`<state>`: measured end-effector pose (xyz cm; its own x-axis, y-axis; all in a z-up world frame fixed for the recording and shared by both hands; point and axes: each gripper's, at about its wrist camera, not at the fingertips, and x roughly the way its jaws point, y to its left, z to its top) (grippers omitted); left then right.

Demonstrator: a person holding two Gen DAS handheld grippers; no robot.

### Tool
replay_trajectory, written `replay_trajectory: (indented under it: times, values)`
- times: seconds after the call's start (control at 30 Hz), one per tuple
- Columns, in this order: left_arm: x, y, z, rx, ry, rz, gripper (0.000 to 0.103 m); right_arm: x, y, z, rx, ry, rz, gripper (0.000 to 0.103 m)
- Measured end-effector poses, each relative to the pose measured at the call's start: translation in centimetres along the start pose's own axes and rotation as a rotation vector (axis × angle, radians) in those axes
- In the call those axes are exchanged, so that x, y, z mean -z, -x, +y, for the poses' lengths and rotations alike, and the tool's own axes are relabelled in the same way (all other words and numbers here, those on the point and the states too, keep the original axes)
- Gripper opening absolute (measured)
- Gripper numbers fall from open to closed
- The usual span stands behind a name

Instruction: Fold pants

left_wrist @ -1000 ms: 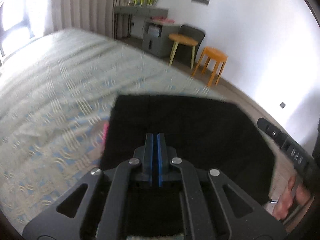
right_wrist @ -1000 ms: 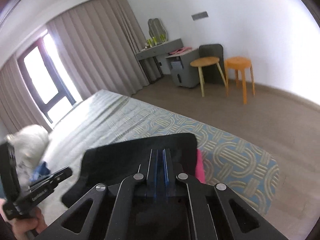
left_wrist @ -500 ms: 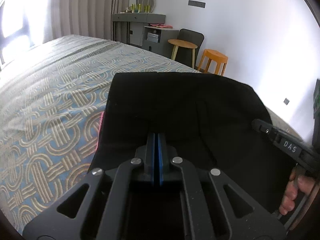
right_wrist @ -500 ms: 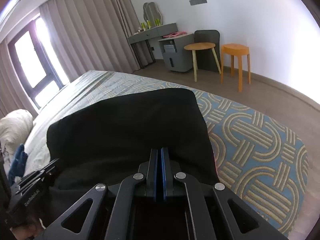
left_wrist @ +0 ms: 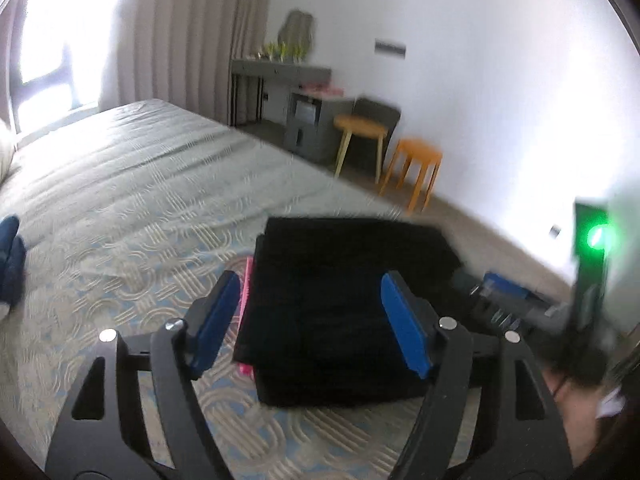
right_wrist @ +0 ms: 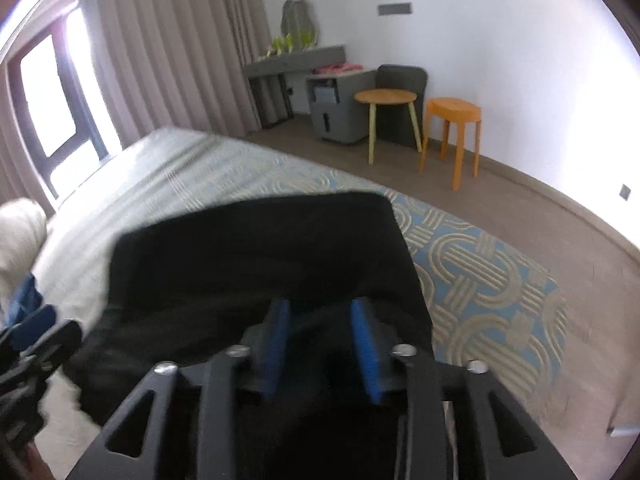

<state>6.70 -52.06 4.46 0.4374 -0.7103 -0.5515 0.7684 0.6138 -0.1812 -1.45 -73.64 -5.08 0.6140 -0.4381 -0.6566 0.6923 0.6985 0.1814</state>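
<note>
Change: both grippers, which were pinching the black cloth half a second ago, are now standing with their jaws parted, and the cloth has dropped out of the left one onto the bed.
Pants: the black pants (left_wrist: pixel 344 300) are lying as a folded, squarish stack on the patterned bedspread (left_wrist: pixel 120 248), near the corner of the bed closest to the floor; the top layer is sitting slightly askew over the lower one.
Pink item: a thin pink strip (left_wrist: pixel 245 300) is peeking out from under the stack's left edge.
Left gripper: the left gripper (left_wrist: pixel 312 320) is hovering just short of the stack, its blue pads (left_wrist: pixel 214 320) spread wide on either side of it and touching nothing.
Right gripper: the right gripper (right_wrist: pixel 320 340) is sitting low over the pants (right_wrist: pixel 260 256), jaws partly apart; black fabric is lying between and around the pads (right_wrist: pixel 366 354), though no grip is showing.
Bed: a dark blue garment (left_wrist: pixel 11 264) is lying at the far left.
Room: an orange stool (right_wrist: pixel 452 136) and a round wooden table (right_wrist: pixel 386 114) are standing by the white wall.
</note>
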Motion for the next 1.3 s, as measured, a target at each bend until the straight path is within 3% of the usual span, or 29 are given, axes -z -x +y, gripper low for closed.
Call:
replay_trajectory:
  times: [0.07,0.13,0.2,0.3,0.33,0.4,0.53,0.63,0.87,1.07,1.3]
  values:
    - [-0.6,3.5,0.1,0.001,0.027,-0.025,0.083,0.1,3.4,1.2,0.025,0.017,-0.033,0.063]
    - [-0.9,6.1,0.0,0.021,0.018,-0.033,0.084,0.2,7.0,2.5,0.039,0.038,-0.057,0.07]
    - [-0.8,8.4,-0.2,0.043,-0.016,-0.036,0.084,0.2,9.7,3.6,0.036,0.053,-0.063,0.084]
    - [-0.4,11.0,-0.3,0.067,-0.048,-0.031,0.1,0.6,13.9,4.8,-0.023,0.078,-0.066,0.09]
    - [-0.1,11.8,-0.3,0.066,-0.054,-0.039,0.101,1.1,15.7,5.3,-0.021,0.087,-0.075,0.091]
    - [0.5,13.5,-0.4,0.061,-0.074,-0.058,0.101,2.0,18.1,6.0,-0.006,0.111,-0.087,0.103]
    - [1.9,15.6,-0.4,0.04,-0.112,-0.064,0.102,4.3,21.0,7.0,0.0,0.151,-0.078,0.103]
    - [3.3,16.1,-0.3,0.017,-0.12,-0.04,0.102,6.5,22.5,6.6,-0.022,0.099,-0.045,0.103]
    - [7.5,15.8,0.9,0.004,-0.078,0.037,0.102,10.4,25.9,5.7,0.027,0.058,-0.087,0.103]
    - [10.9,16.7,1.3,-0.001,-0.068,0.07,0.102,12.9,26.6,5.1,0.038,0.002,-0.079,0.103]
    - [12.8,17.3,2.2,-0.002,-0.041,0.084,0.102,14.5,26.6,6.0,0.051,0.028,-0.088,0.103]
